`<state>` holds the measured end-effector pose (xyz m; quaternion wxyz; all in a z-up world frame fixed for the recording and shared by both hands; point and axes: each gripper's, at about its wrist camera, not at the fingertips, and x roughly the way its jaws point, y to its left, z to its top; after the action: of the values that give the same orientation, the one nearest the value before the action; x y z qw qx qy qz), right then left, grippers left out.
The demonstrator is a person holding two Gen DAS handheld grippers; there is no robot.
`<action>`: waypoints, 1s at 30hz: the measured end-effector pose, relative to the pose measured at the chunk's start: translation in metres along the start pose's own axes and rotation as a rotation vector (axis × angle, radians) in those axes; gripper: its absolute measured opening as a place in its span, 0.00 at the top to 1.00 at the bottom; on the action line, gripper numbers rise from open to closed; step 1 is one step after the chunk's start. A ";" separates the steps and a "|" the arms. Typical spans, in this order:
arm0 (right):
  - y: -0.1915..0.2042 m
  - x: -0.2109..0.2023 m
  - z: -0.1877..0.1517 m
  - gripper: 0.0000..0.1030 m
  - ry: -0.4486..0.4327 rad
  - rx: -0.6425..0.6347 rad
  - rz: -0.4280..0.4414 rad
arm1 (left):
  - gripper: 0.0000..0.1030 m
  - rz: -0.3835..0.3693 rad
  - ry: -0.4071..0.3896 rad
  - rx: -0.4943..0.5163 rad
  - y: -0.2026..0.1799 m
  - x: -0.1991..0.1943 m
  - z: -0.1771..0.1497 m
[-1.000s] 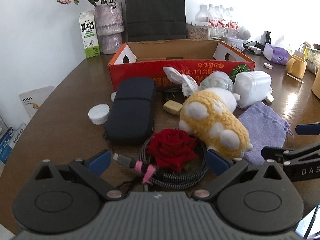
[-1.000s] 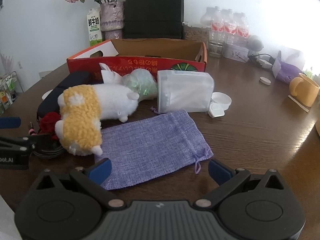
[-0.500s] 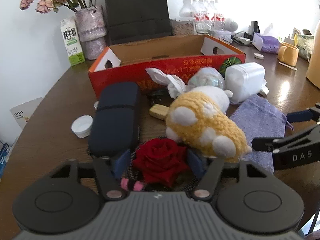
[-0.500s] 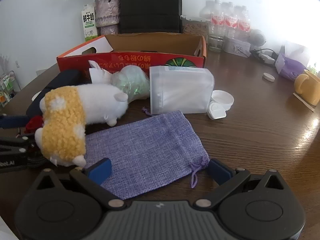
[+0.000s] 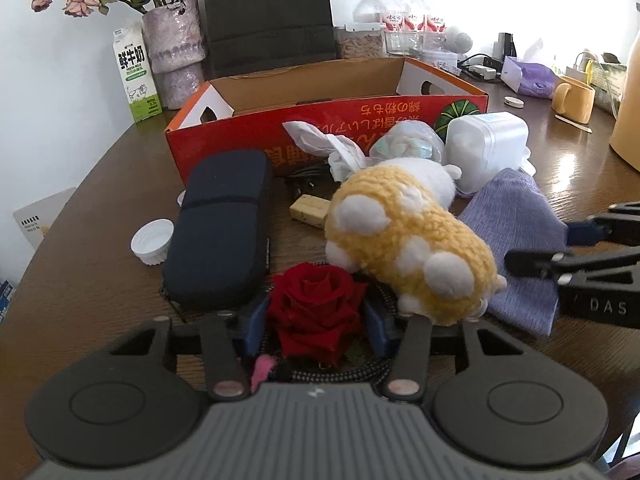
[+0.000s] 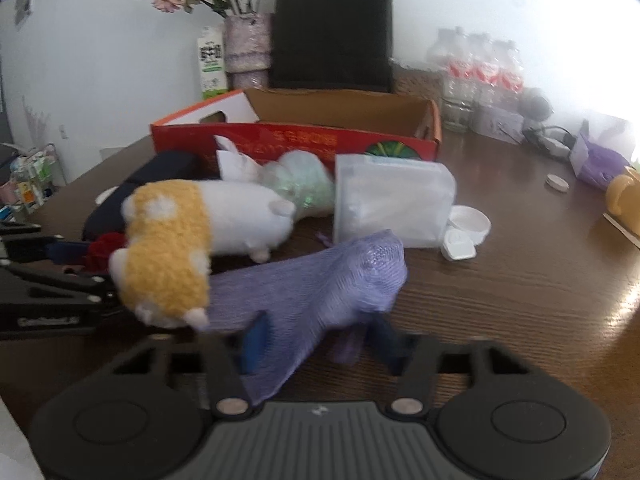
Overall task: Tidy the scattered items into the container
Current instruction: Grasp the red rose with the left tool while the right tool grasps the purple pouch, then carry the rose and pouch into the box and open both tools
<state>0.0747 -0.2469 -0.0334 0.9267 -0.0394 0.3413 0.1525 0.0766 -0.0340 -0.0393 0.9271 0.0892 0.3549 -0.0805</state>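
Observation:
A red rose [image 5: 316,300] lies on a coiled braided cable [image 5: 360,372] at the near table edge. My left gripper [image 5: 317,326] is closing, its blue pads pressing both sides of the rose. A purple cloth pouch [image 6: 340,280] sits bunched up between the closing jaws of my right gripper [image 6: 320,340], which pinch it. A yellow and white plush toy [image 5: 408,240] lies between the two grippers. Behind stands the open red cardboard box [image 5: 240,132], with no items showing inside.
A dark zip case [image 5: 220,232], a white cap [image 5: 152,242], a small wooden block [image 5: 310,210], a tied plastic bag [image 5: 408,144] and a white plastic tub [image 5: 484,148] lie before the box. A milk carton [image 5: 138,80], vase [image 5: 174,48], bottles [image 5: 404,20] and yellow mug [image 5: 572,100] stand behind.
Both grippers went from wide open to closed in. The left jaws came in against the rose. The right jaws drew the flat pouch into a raised bunch.

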 end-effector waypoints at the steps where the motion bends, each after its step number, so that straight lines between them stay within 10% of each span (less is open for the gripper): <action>1: 0.001 0.000 0.000 0.88 0.000 0.000 0.008 | 0.56 -0.001 0.000 -0.003 0.001 0.000 0.000; 30: -0.001 -0.079 0.012 0.99 -0.221 0.031 0.043 | 0.63 -0.001 -0.170 -0.065 0.012 -0.073 0.008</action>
<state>0.0252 -0.2658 0.0267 0.9556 -0.0008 0.2402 0.1703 0.0308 -0.0181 0.0167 0.9563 0.0515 0.2774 -0.0767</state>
